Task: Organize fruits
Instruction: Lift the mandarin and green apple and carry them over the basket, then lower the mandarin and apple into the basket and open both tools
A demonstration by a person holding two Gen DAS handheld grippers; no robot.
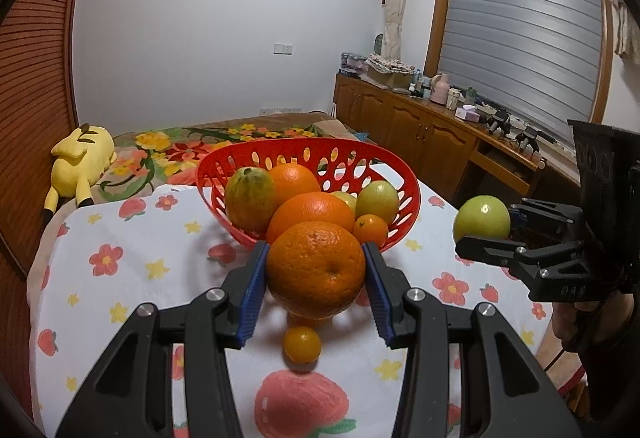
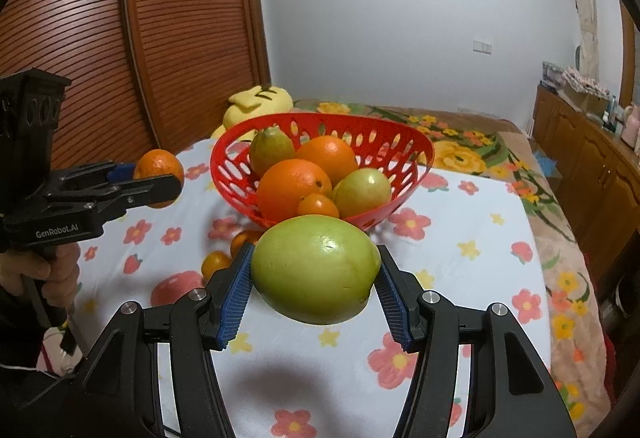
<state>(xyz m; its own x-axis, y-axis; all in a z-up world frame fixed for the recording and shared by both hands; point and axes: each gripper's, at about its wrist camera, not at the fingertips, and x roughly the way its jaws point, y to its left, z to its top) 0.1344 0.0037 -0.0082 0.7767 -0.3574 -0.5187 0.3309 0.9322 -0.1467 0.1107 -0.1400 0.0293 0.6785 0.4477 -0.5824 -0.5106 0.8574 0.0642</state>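
A bedroom with pale walls and a slatted wooden wardrobe is surrounding a tabletop [image 1: 120, 278] that is wearing a white cloth printed with flowers and strawberries. Lowest in the left wrist view, the left claw [image 1: 316, 270] is gripping a large orange [image 1: 316, 270] between its blue pads above the cloth; a small orange fruit [image 1: 302, 345] is lying beneath it. At the bottom centre of the right wrist view, the right claw [image 2: 316, 272] is clamping a green fruit [image 2: 316, 270]. Behind them, mid-frame, the red basket [image 1: 248, 154] is holding oranges and green fruits. Further back, a yellow plush toy [image 1: 80, 162] is lying on the bed.
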